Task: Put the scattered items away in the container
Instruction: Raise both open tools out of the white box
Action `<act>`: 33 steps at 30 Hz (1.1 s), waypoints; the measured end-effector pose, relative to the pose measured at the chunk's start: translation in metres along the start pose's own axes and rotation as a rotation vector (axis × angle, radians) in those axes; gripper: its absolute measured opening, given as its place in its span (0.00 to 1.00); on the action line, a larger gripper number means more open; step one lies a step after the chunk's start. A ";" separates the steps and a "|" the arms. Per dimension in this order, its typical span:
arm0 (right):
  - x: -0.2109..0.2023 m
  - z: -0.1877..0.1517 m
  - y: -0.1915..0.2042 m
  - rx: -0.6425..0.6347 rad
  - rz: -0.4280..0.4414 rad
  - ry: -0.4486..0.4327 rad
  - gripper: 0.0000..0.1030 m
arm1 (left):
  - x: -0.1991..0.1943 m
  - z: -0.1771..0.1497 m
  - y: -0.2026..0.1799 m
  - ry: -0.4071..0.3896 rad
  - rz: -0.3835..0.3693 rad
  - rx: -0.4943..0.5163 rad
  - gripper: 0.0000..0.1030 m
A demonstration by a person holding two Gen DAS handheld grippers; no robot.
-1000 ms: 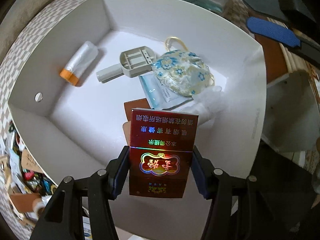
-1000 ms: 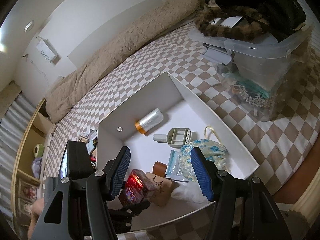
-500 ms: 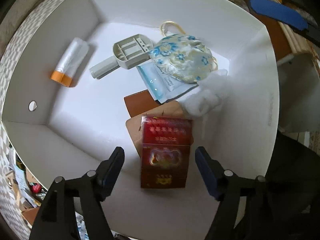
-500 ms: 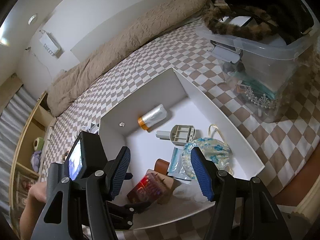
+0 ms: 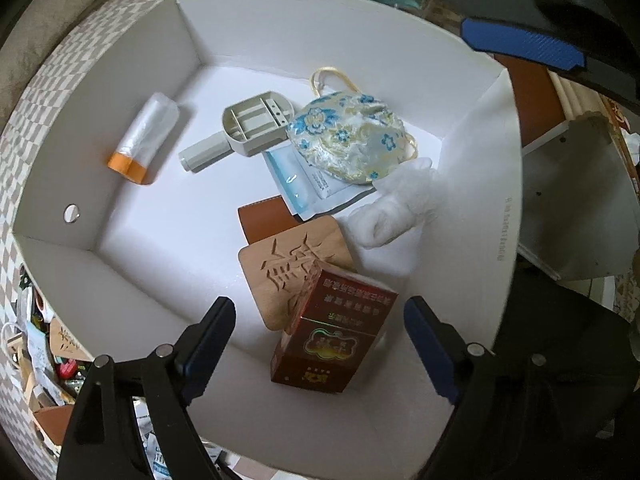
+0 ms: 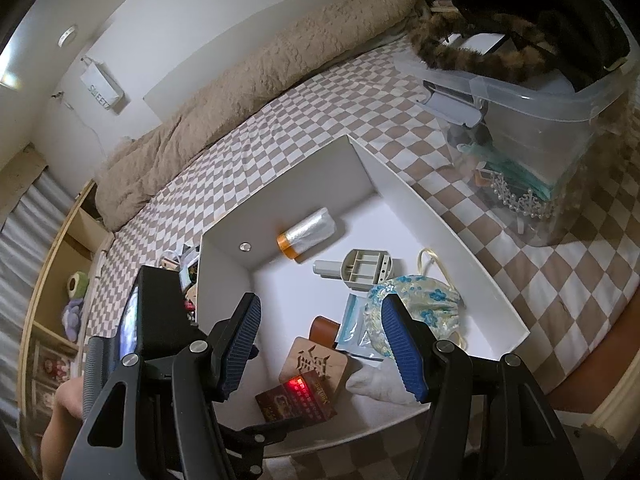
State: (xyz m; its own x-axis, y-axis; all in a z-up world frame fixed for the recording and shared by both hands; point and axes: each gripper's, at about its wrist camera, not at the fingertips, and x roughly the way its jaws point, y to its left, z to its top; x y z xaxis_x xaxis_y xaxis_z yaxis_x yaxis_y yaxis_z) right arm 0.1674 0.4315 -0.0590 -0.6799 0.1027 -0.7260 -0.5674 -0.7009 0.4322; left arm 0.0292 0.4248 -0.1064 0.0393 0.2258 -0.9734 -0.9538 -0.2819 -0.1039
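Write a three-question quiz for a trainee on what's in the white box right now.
1. True or false: the red cigarette pack is clamped between the pads of the left gripper.
2. What does the red pack partly rest on? A) the floral pouch B) the carved wooden coaster C) the orange-capped roll
3. Fill in: the right gripper holds ____.

Key
1. False: the pack lies in the white box, clear of both pads, and the jaws are opening.
2. B
3. Nothing: its jaws stand apart, with nothing held between them.
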 end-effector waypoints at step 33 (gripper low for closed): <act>-0.027 -0.017 0.096 -0.263 -0.049 -0.125 0.83 | -0.156 -0.110 0.042 -0.595 0.202 -0.311 0.84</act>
State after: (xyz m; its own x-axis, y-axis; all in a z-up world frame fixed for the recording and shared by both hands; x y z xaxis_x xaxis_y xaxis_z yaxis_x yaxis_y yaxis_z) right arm 0.1397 0.3493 -0.0070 -0.7157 0.2160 -0.6642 -0.4724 -0.8502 0.2325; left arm 0.0157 0.2753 0.0189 -0.3837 0.5881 -0.7120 -0.7923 -0.6057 -0.0733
